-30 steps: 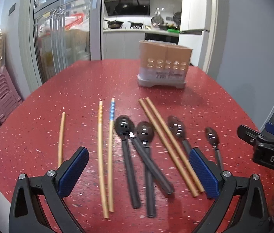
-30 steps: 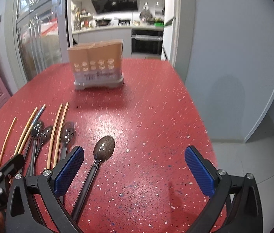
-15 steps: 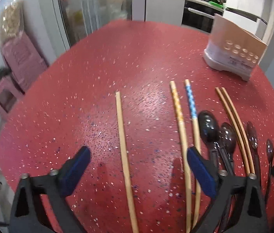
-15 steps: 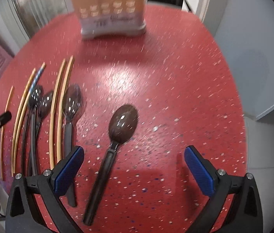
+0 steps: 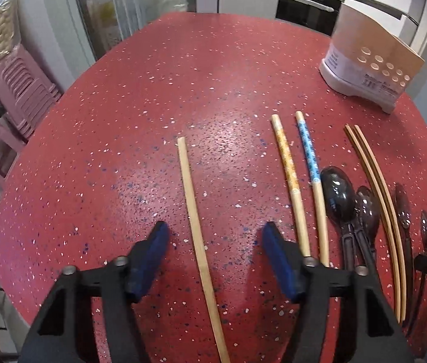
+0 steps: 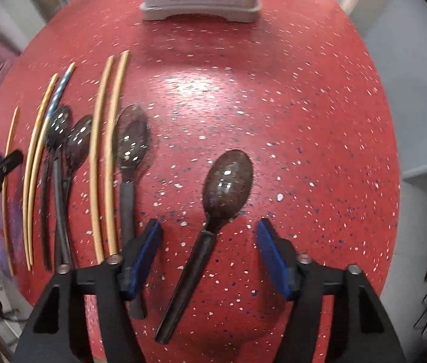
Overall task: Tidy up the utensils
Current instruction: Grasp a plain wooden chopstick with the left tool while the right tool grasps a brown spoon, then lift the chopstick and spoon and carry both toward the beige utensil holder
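Two grippers are hovering over a red speckled table [image 5: 159, 96], glossy w/ white flecks. We're holding the left gripper [image 5: 215, 251] w/ jaws standing wide apart, gripping nothing; its blue pads are flanking a lone plain wooden chopstick [image 5: 197, 227], thin and straight, lying flat btwn them without touching. Just right of it, two patterned chopsticks are lying side by side: one w/ orange print [image 5: 289, 175], one w/ blue print [image 5: 310, 163]. Further right we're seeing dark glossy spoons [image 5: 339, 193] w/ oval bowls and matte black handles, then a slim pair of tan chopsticks [image 5: 376, 187].

We're holding the right gripper [image 6: 209, 251] likewise wide open and empty. A dark spoon [image 6: 227, 184], smooth oval bowl catching the light, is lying at a slant w/ its black handle running down btwn the blue pads, not touching either. To its left another spoon [image 6: 130, 139] is lying beside the tan pair, and more spoons and chopsticks are lying beyond that.

At the table's far side a utensil holder [image 5: 373, 69] is standing upright: tan walls punched w/ round holes, pale grey base.
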`<state>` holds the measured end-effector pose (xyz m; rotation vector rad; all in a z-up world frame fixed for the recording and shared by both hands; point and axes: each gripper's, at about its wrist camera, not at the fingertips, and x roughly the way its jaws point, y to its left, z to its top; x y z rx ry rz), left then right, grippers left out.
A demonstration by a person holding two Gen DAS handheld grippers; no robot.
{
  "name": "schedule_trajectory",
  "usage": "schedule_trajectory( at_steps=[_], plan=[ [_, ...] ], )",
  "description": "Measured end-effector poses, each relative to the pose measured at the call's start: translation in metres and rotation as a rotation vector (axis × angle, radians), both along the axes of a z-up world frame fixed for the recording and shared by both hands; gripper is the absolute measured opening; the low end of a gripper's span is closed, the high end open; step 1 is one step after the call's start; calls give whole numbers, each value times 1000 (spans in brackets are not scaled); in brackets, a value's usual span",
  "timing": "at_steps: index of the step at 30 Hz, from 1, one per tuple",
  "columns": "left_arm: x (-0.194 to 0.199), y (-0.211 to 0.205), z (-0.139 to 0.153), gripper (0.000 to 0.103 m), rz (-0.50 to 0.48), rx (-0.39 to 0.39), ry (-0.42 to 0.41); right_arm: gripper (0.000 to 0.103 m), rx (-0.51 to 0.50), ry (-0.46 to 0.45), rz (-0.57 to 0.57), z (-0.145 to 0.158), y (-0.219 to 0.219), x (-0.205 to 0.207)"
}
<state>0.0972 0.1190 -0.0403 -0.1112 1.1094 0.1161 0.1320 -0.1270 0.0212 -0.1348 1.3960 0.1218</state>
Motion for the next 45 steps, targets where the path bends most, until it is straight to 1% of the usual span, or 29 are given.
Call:
schedule_trajectory(
  at_steps=[2,3,4,5,6,7,9,10,11,13,19,22,24,26,31,33,36,37,38,39,40,42,44,45],
  plan=[
    [3,-2,1,77,-16,-2,15,44,2,5,40,0,5,0],
    [5,-3,1,75,-25,-4,24,41,4,6,55,6,5,-2],
    [6,-4,2,71,-32,-8,32,35,2,7,72,6,7,-3],
    [6,-6,3,65,-41,-8,40,26,0,5,89,7,9,-4],
    [8,-8,3,62,-51,-8,47,17,-2,3,101,8,11,-6],
    [10,-10,3,60,-60,-6,56,15,3,4,107,8,12,-7],
    [14,-14,4,52,-80,-6,69,14,13,-9,131,9,12,-14],
    [15,-17,5,42,-94,-6,76,13,14,-22,147,9,12,-16],
    [17,-20,5,34,-100,0,81,13,19,-33,156,9,12,-18],
    [18,-23,6,33,-101,11,85,13,56,-48,158,10,5,-21],
    [6,-15,9,33,-52,-46,49,13,269,-62,107,12,-36,-19],
    [-2,-12,15,33,-48,-59,28,13,344,-65,77,12,-54,-18],
    [-9,-11,21,33,-54,-75,-3,13,395,-71,59,16,-61,-20],
    [-13,-10,29,33,-58,-78,-19,13,419,-79,48,16,-67,-18],
    [-5,-11,36,33,-59,-53,-9,13,432,-77,32,20,-73,-23],
    [-3,-14,34,33,-53,-17,4,13,439,-73,30,16,-71,-21],
    [-5,-18,36,33,-58,40,-3,13,454,-72,36,15,-67,-21],
    [-4,-18,37,33,-58,47,-2,13,460,-70,40,15,-66,-21],
    [-3,-18,37,42,-58,46,-3,13,464,-70,43,16,-66,-21],
    [-3,-17,36,59,-52,44,-6,13,466,-71,46,15,-64,-19],
    [-3,-15,36,103,-38,47,-13,13,472,-72,52,16,-63,-19],
    [-3,-13,40,103,-18,81,-37,13,480,-77,56,18,-63,-19],
    [1,-11,40,103,-25,95,-24,13,488,-78,54,19,-63,-19],
    [4,-9,39,103,-18,114,-16,13,491,-79,52,20,-64,-19]
  ],
)
